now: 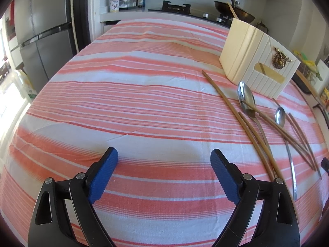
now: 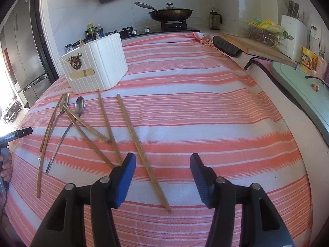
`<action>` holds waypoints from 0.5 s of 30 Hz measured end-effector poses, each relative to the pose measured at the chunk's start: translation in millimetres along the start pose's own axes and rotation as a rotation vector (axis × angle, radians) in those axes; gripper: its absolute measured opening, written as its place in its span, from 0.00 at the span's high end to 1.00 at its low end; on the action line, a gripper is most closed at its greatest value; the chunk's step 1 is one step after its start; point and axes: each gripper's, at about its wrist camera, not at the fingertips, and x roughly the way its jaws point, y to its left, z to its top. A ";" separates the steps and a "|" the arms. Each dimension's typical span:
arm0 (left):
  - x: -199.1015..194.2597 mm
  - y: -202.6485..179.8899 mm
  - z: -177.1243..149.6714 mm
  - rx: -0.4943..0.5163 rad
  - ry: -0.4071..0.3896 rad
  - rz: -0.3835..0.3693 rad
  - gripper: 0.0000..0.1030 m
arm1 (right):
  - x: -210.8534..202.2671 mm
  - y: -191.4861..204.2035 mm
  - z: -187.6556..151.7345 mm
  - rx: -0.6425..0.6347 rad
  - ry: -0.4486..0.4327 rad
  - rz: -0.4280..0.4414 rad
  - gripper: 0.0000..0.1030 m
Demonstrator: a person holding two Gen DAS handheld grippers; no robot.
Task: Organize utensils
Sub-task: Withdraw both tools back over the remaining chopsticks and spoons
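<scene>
the striped cloth (image 2: 185,86) carries everything. the white holder box (image 2: 102,68) stands at its far left, with one chopstick or two already poking out of it. just in front of the box lie loose chopsticks (image 2: 107,121) and two spoons (image 2: 79,106), some crossing. my right gripper (image 2: 162,170) hangs wide apart and empty over the nearest chopstick (image 2: 141,152); my left gripper (image 1: 164,164) is likewise spread, holding nothing, over bare cloth. i'd drop the right one square across that stick near its middle, pinch firmly, and lift clear before swinging to the box.
</scene>
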 end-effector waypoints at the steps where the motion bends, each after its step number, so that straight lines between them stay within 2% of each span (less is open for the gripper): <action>1: 0.1 0.3 0.1 -0.002 0.000 0.000 0.10 | 0.1 1.2 0.0 -0.005 0.000 0.001 0.46; 15: 1.1 0.6 0.8 -0.009 0.000 -0.003 0.09 | -2.6 6.7 -2.1 -0.009 -0.007 0.010 0.46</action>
